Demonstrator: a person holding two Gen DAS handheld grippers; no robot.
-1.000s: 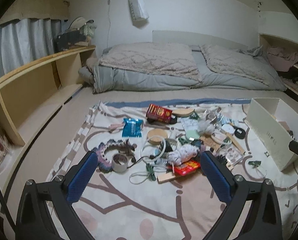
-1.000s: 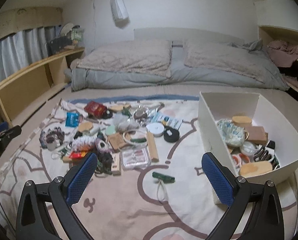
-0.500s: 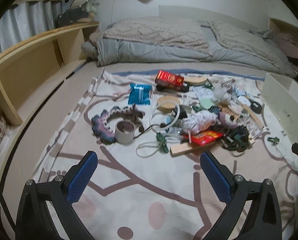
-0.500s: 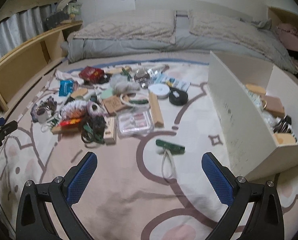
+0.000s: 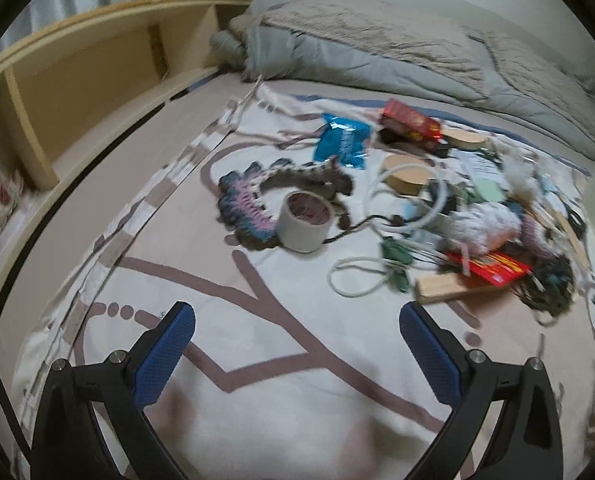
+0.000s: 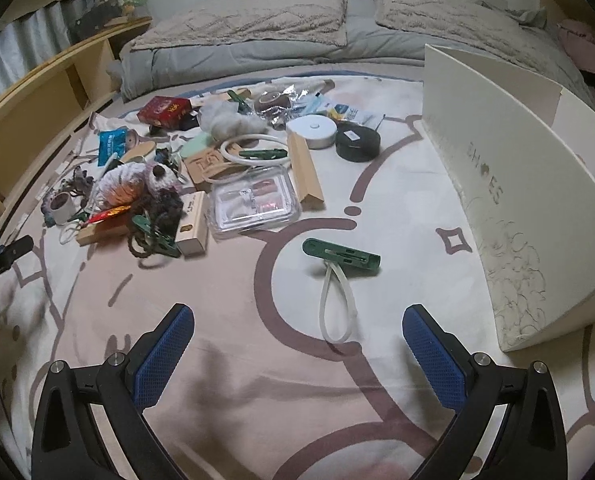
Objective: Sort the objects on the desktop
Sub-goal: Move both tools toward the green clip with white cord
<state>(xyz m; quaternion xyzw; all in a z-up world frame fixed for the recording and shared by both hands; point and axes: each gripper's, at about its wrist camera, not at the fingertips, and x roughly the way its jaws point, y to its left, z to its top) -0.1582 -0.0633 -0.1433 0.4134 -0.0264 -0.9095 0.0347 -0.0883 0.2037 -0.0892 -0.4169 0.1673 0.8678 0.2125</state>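
Nearest target for us is the green clip with its white loop, lying alone on the patterned mat between the right claw and the white box, well clear of the main clutter pile. The right claw is spread wide, holding nothing. The left claw is likewise spread and empty, facing the tape roll, which touches the crocheted piece. Risks as we see them: the clip is flat on soft fabric, so a shallow approach could pinch mat instead, or catch only the loop and leave the clip dangling. The box wall is near the clip, so a wide swing may knock it. On the left side, the tape roll could drag the crocheted piece or the dark cord just beside it. The left view is blurred, so fine detail there is unclear.
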